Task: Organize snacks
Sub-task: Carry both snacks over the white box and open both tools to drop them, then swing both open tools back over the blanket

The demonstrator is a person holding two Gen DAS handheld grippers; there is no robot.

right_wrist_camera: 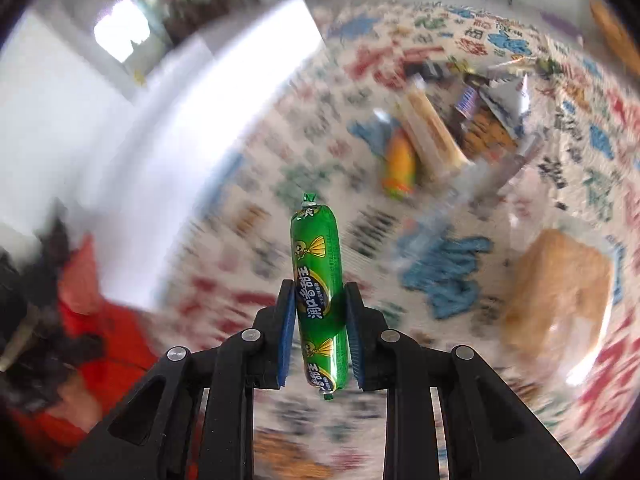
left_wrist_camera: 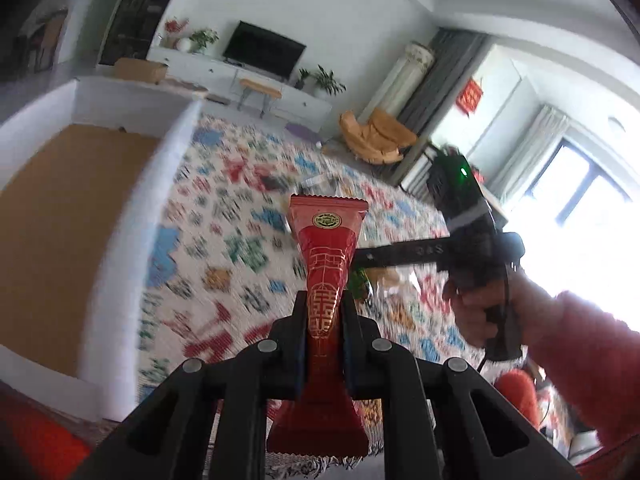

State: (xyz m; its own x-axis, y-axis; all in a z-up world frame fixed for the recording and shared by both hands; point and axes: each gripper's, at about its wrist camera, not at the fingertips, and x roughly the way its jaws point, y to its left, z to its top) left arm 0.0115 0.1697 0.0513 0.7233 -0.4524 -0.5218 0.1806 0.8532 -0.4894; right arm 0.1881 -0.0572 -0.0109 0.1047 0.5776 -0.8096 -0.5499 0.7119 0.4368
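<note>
Above the patterned rug, my left claw clamps a light, crinkly red packet mid-length; my right claw squeezes a slick, soft green sausage around its middle.

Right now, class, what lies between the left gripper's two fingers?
In the left wrist view, a red snack packet with gold print is pinched between the left gripper's fingers, sticking out past both ends.

Left black two-finger tool: jaws clamped, pads pinching a red gold-printed foil packet at mid-length. Right black two-finger tool: jaws clamped on a green plastic-wrapped sausage stick. Right hand grips its handle, red sleeve visible.
</note>
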